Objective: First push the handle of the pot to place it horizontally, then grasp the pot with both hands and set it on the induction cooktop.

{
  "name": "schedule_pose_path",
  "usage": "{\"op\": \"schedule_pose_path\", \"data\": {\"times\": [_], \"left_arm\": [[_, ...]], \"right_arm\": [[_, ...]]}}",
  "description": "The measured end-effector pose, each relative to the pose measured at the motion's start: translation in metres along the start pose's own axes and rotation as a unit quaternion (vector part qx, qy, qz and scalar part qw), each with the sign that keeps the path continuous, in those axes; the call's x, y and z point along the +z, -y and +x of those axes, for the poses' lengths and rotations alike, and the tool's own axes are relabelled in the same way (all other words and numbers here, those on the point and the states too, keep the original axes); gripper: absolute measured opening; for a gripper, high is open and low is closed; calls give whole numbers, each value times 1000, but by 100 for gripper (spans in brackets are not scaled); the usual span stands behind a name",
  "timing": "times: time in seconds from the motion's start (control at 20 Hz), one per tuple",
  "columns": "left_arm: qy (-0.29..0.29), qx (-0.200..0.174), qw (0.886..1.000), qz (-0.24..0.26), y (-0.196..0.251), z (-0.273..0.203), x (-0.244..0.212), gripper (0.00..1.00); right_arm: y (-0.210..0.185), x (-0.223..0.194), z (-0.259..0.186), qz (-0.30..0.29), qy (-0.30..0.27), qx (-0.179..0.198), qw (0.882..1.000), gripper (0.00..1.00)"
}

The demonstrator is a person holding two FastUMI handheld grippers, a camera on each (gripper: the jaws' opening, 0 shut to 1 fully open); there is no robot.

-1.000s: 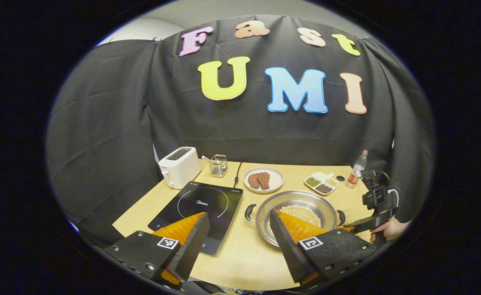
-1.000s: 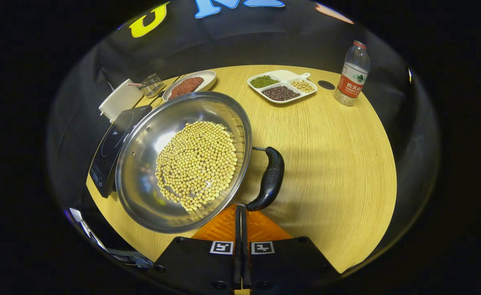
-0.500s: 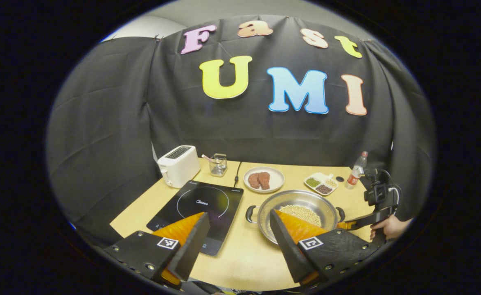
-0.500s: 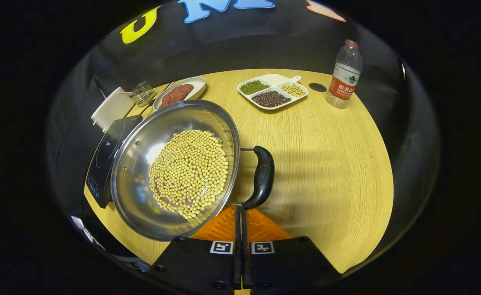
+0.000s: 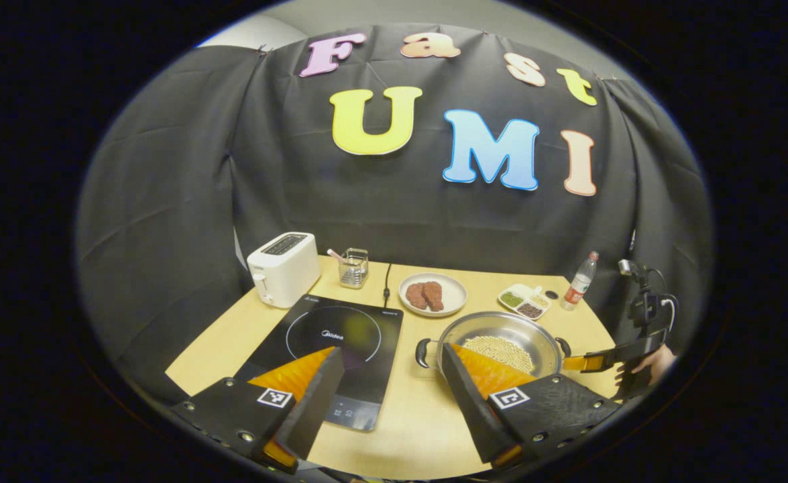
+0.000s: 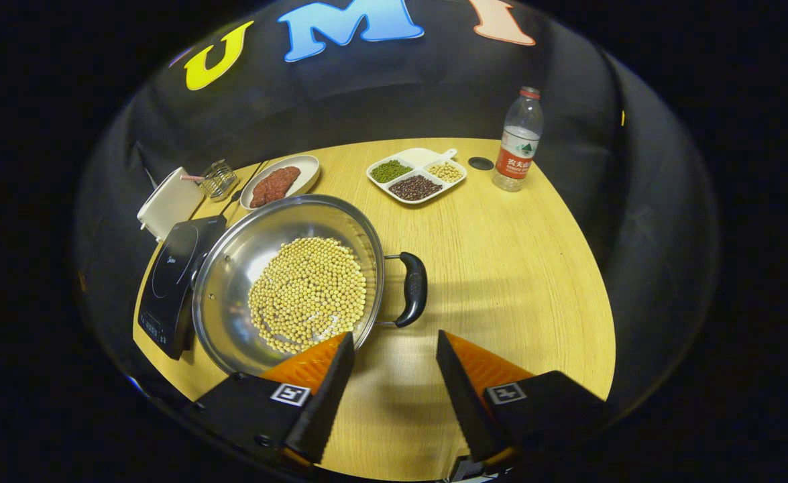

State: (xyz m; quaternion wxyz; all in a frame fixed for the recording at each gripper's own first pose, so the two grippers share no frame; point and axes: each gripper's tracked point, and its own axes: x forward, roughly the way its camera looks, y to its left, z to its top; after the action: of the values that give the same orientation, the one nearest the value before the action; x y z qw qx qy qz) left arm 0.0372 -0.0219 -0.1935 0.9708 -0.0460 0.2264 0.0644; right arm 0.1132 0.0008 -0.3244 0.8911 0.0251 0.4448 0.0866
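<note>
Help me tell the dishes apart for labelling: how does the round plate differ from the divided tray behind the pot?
The round plate is one open oval dish holding reddish-brown meat pieces; the divided tray is split into compartments holding green, dark and pale beans. The round plate lies near the induction cooktop, the divided tray nearer the water bottle. The divided tray has a small tab handle; the round plate has none. Both are white and rest on the table.

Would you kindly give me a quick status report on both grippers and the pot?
Left gripper open, right gripper open, neither touching anything. Steel two-handled pot of yellow beans on table beside black induction cooktop. Path between looks unobstructed.
</note>
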Motion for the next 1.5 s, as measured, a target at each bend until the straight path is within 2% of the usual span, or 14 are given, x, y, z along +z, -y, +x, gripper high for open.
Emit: {"op": "schedule_pose_path", "data": {"times": [0.05,0.15,0.4,0.7,0.95,1.0,1.25,1.3,1.5], "left_arm": [[0,-9,1000,3,-6,4,-2,91],[-1,-26,1000,13,-18,15,-10,91],[-29,-88,996,-12,-33,46,-37,89],[-56,-130,989,-33,-33,88,-48,91],[-89,-166,981,-35,1,130,-56,88],[-95,-169,980,-34,9,139,-58,91],[-133,-167,976,-29,41,189,-76,91],[-140,-168,975,-26,47,199,-79,89],[-173,-171,970,-17,64,227,-101,91]], "right_arm": [[-1,1,-6,7,5,-5,1000,89],[-3,4,-20,17,18,-16,1000,98],[-13,20,-58,29,52,-37,998,98],[-23,30,-75,54,66,-33,996,98],[-19,38,-50,60,55,-29,996,98],[-18,42,-43,60,52,-24,997,98],[-8,50,-4,53,23,-8,998,98],[-5,51,3,52,19,-7,998,98],[9,50,28,42,4,-7,999,98]]}}
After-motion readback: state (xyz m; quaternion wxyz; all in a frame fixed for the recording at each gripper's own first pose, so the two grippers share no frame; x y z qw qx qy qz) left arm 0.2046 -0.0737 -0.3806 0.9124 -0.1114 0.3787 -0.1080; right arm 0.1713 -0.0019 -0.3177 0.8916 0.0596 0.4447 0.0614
